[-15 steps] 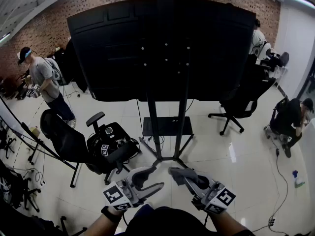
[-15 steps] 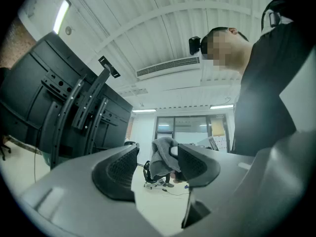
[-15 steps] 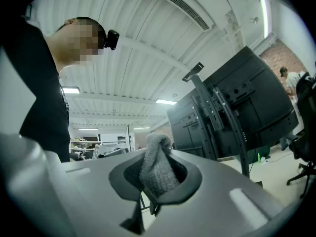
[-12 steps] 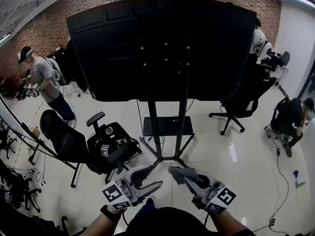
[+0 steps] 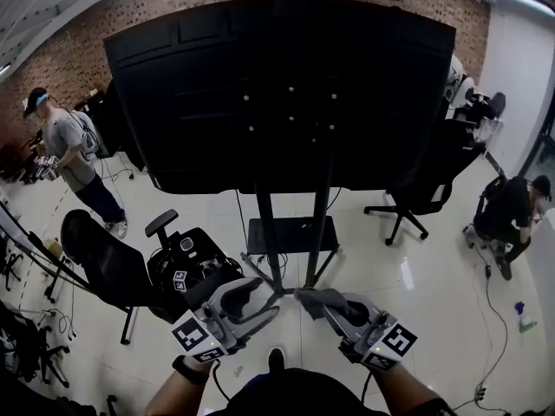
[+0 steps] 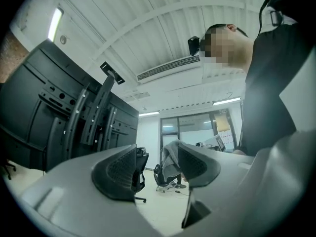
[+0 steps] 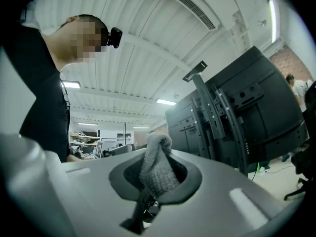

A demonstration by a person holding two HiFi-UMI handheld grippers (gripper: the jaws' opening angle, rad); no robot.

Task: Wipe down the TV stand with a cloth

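the grey cloth (image 7: 157,169) sits pinched between the right gripper (image 5: 334,306) jaws; the left gripper (image 5: 251,302) gapes wide, holding nothing.

Grey knitted cloth (image 7: 157,168) bunched (pinched in right gripper (image 7: 154,177)), black two-post TV stand (image 5: 265,237) upright

Nubbly grey knit cloth (image 7: 157,167), matt black metal TV stand (image 5: 290,215), glossy floor (image 5: 434,276)
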